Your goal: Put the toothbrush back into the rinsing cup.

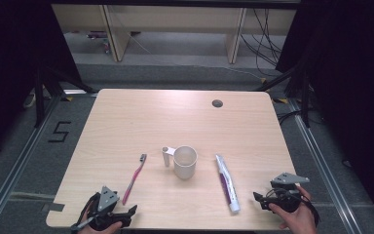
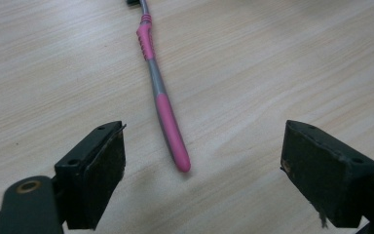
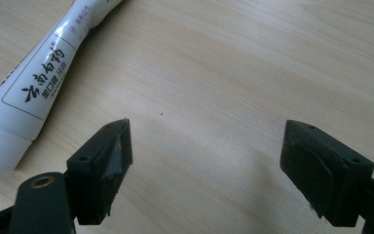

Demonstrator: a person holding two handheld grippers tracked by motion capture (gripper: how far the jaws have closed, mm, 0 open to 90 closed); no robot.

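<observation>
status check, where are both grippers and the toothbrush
Left hand-held gripper open, empty. Pink-and-grey plastic toothbrush flat on table, handle tip between its jaws. Right hand-held gripper open beside white toothpaste tube. Nothing in the way.

One pink toothbrush lies on the worktop, one white mug stands mid-board, and one white toothpaste tube lies to its right, so that's three different items, one of each. A single small white upright piece stands just left of the mug; what it is can't be told. Two grippers are at the near edge, the left gripper and the right gripper, each with two black jaws spread apart, four jaws in all.
</observation>
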